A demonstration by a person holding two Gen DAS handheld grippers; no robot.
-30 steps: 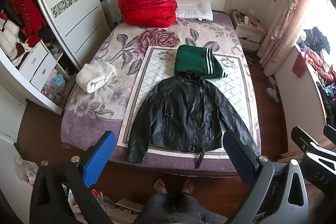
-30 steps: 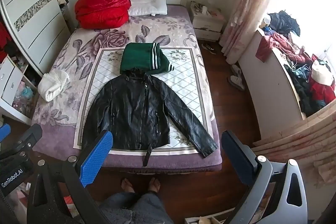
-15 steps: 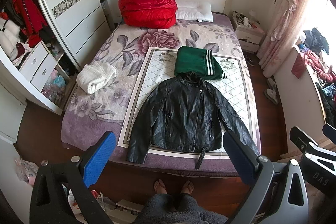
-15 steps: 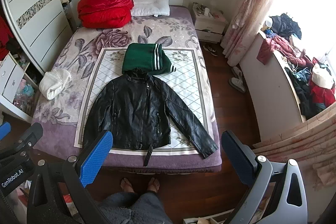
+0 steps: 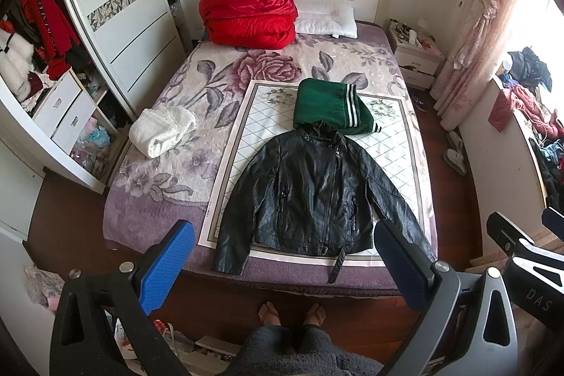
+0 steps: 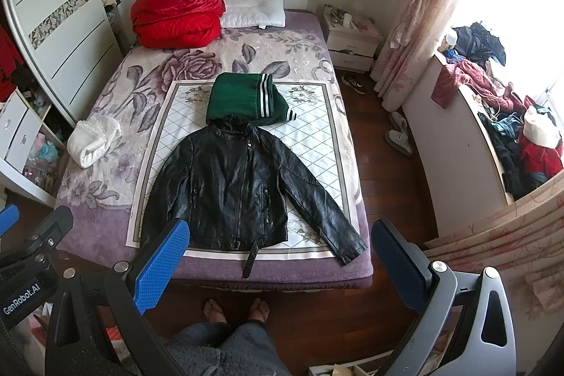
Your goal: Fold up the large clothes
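A black leather jacket [image 5: 310, 196] lies flat, face up, sleeves spread, on a white quilted mat [image 5: 246, 136] at the foot of the bed; it also shows in the right wrist view [image 6: 232, 189]. A folded green garment with white stripes [image 5: 328, 104] lies just beyond its collar, seen also in the right wrist view [image 6: 243, 97]. My left gripper [image 5: 282, 266] is open and empty, held high above the floor before the bed's foot. My right gripper [image 6: 278, 263] is open and empty beside it.
A red quilt [image 5: 246, 13] and white pillow [image 5: 324, 20] sit at the headboard. A rolled white garment [image 5: 162, 129] lies at the bed's left edge. Wardrobe [image 5: 116, 16] left, nightstand [image 5: 416, 59] and cluttered counter [image 6: 493, 136] right. The person's bare feet [image 5: 292, 312] stand on the wood floor.
Both views have shifted very slightly; the bed sits a little lower in frame. The clothes have not moved and both grippers stay open.
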